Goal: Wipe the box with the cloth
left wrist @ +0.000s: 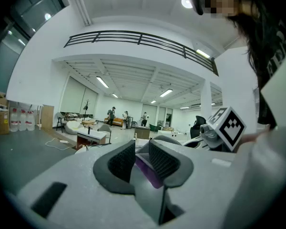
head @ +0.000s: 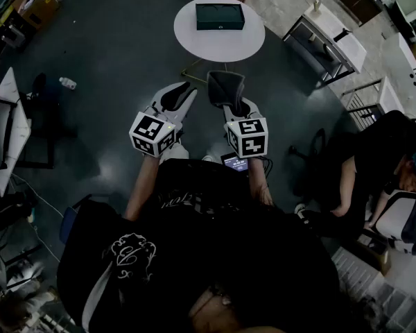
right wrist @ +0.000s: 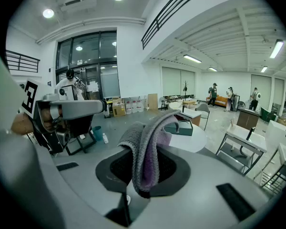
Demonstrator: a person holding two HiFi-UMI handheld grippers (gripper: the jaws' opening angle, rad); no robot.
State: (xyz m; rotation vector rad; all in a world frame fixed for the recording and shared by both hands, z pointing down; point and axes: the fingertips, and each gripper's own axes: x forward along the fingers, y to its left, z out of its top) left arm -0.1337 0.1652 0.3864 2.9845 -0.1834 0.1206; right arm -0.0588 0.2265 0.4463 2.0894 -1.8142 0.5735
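Jaws of the right gripper (right wrist: 142,173) pinch a grey cloth (right wrist: 144,142) that drapes over them. The left gripper (left wrist: 141,157) has its jaws narrowly apart, gripping nothing I can name. At the head view's top centre, the dark green box (head: 220,16) lies on a round white surface (head: 194,39), well apart from both grippers. The cloth looks loosely bunched, so wiping drag might tug it free.

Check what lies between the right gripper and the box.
Head view: only bare tabletop and dark floor separate the right gripper, holding the cloth, from the box.
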